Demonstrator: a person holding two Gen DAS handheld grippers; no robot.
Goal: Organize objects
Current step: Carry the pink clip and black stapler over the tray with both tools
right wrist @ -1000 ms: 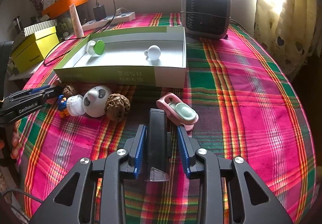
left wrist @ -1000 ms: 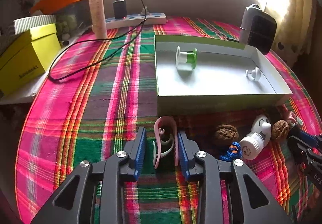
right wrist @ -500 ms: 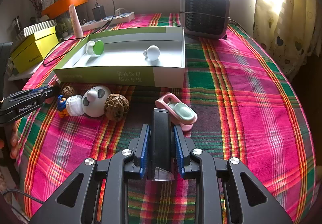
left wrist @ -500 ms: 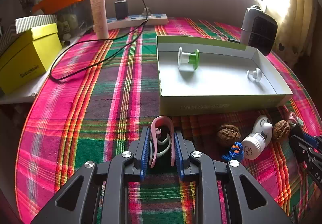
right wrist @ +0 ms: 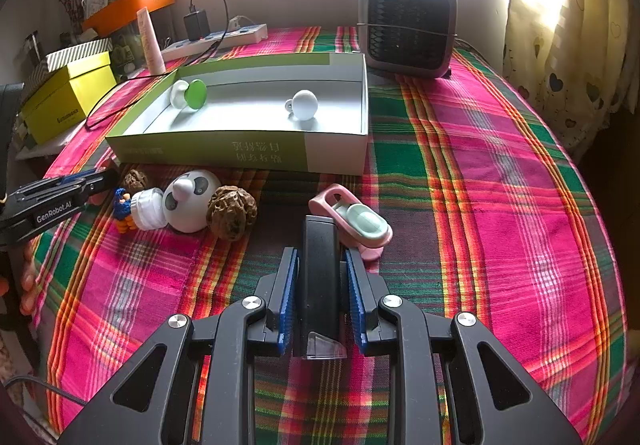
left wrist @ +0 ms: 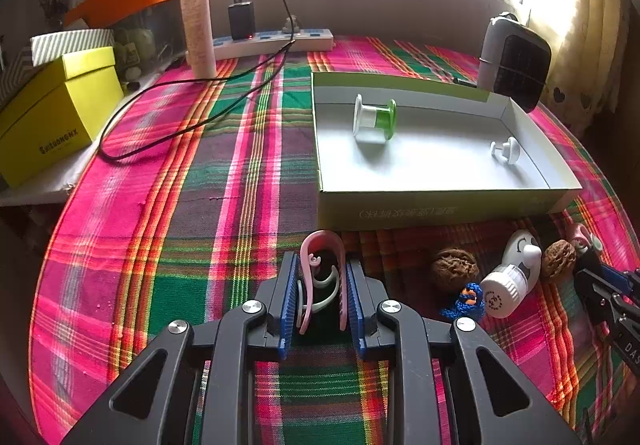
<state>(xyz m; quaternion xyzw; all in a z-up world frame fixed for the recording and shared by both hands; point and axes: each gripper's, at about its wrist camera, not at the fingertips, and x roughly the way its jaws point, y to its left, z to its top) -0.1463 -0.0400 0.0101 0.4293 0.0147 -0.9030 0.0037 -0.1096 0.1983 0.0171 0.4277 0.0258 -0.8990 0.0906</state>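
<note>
1. The pink clip (left wrist: 322, 277), low in the frame's middle, is squeezed by the left gripper (left wrist: 322, 299).
2. The right gripper (right wrist: 321, 291) pinches a black block (right wrist: 320, 277).
3. The box (right wrist: 240, 157) above holds two things; walnuts (right wrist: 232, 212) and toys wait outside.

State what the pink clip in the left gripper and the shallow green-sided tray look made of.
Pink U-shaped clip: probably plastic, smooth with thin moulded curls. Shallow green-sided tray: likely matte cardboard, with thin folded walls and printed characters.
</note>
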